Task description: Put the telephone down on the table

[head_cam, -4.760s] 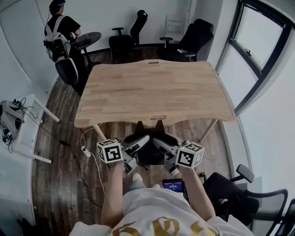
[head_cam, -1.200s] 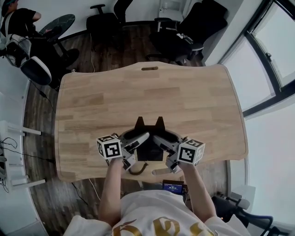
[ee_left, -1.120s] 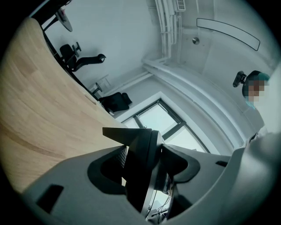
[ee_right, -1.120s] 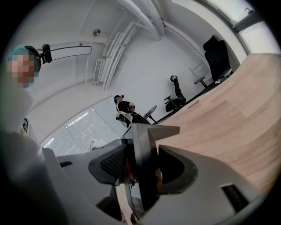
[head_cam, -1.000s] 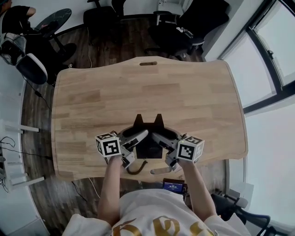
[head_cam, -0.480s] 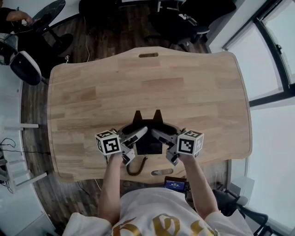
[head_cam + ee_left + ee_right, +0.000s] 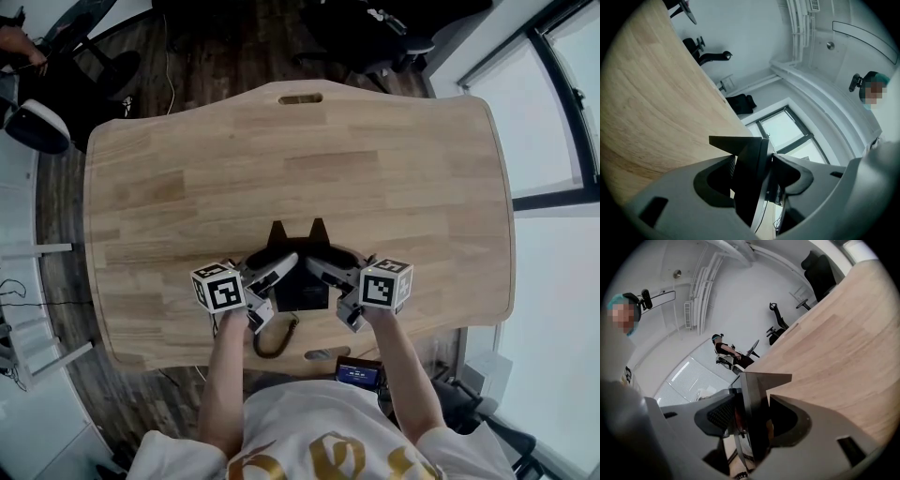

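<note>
Telephone (image 7: 302, 292) underside probably out of view

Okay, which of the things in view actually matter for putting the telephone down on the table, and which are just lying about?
Part of the job:
- telephone
- its coiled cord
- wooden table
- left gripper and right gripper, each clamped on the telephone

Just lying about:
- office chairs beyond the table
- small blue-screened device below the near edge

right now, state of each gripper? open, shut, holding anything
Left gripper: closed on one side of the telephone.
Right gripper: closed on the telephone's other side.
</note>
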